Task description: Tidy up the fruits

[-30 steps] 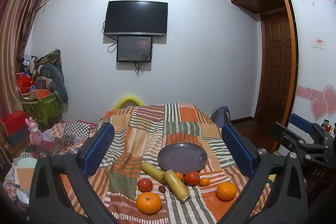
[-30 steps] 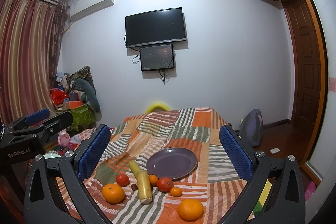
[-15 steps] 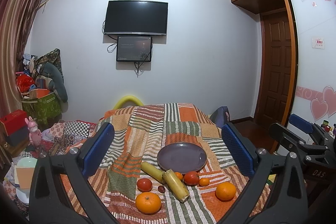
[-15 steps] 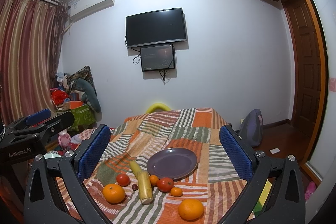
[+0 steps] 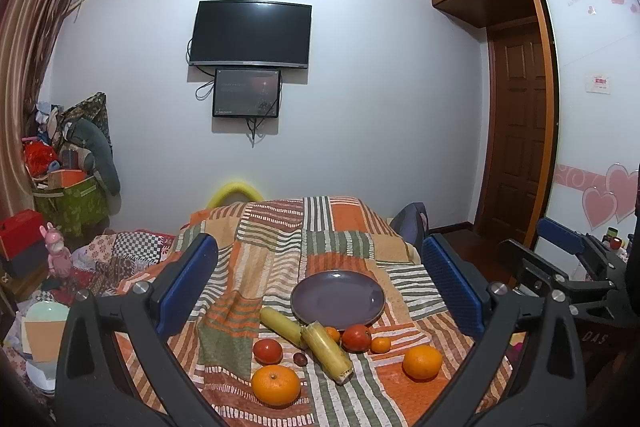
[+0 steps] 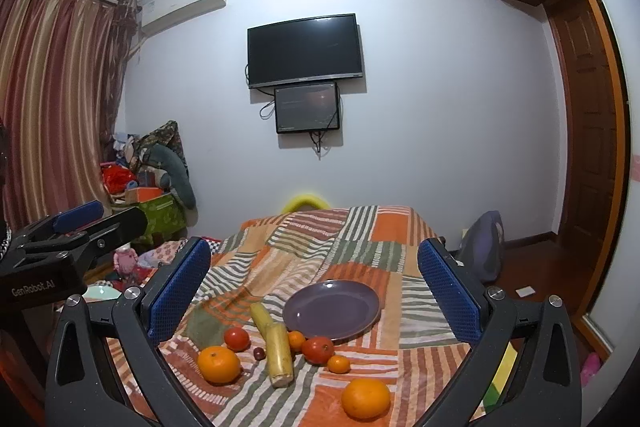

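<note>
Both grippers are spread wide, nothing between the blue pads. The left gripper (image 5: 320, 283) and right gripper (image 6: 314, 287) hang above the striped blanket (image 5: 280, 247), well apart from the fruit. Landmark: the purple plate (image 5: 338, 298), bare. Touching its near rim are a small orange (image 5: 333, 334) and a tomato (image 5: 356, 338); two corn cobs (image 5: 326, 350) lie just left of them. Nearer the camera than the plate: a big orange (image 5: 275, 385) front-left, another orange (image 5: 422, 362) front-right, and a second tomato (image 5: 267, 351) to its left.
</note>
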The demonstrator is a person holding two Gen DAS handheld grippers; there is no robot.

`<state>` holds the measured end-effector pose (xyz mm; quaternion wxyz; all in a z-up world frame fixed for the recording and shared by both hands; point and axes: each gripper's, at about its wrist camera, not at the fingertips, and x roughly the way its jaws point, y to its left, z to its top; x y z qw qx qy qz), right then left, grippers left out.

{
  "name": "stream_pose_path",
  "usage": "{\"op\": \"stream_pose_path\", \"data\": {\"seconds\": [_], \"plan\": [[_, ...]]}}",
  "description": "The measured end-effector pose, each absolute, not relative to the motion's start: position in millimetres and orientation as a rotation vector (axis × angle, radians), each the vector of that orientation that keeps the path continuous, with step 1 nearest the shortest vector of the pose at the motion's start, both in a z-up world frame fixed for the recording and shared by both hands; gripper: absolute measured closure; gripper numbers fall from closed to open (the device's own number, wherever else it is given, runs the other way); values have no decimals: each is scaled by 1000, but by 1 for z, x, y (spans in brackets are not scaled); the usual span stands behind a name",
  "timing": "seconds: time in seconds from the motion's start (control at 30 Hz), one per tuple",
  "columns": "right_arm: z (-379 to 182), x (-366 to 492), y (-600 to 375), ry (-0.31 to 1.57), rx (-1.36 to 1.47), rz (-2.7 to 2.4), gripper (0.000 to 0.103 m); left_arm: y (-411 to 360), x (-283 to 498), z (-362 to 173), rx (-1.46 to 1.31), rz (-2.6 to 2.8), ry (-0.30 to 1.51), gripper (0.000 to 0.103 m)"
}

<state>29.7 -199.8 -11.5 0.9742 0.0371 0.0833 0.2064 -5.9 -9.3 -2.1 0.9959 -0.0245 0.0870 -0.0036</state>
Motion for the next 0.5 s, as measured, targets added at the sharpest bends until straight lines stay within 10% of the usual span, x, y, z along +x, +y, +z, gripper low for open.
{"op": "stream_pose_path", "data": {"seconds": [0.5], "plan": [[-41,58,-211,300,45,411,27,11,21,-21,-38,-5,310,33]]}}
